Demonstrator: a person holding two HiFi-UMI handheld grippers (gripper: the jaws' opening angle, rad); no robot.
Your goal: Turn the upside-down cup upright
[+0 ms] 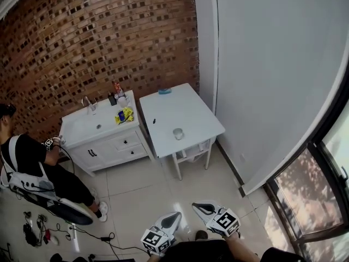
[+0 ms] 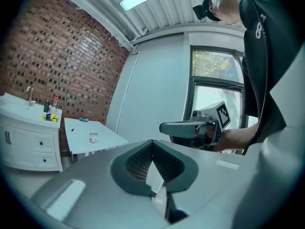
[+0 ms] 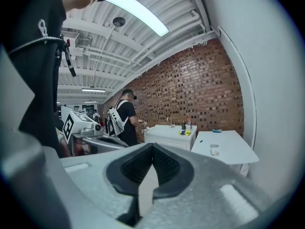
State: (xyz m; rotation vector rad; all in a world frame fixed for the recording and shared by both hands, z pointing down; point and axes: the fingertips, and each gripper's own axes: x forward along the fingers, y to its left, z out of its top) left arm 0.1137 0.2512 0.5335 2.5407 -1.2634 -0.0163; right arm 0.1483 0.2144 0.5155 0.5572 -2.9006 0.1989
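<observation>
Ahead, we see the cup near the front edge of the white table, contents unclear; our left gripper and right gripper have jaws together, holding nothing.

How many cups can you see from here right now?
1: a small cup stands near the front edge of the white table. The clutter on the sink cabinet is too small to tell apart, so another could be hidden there.
</observation>
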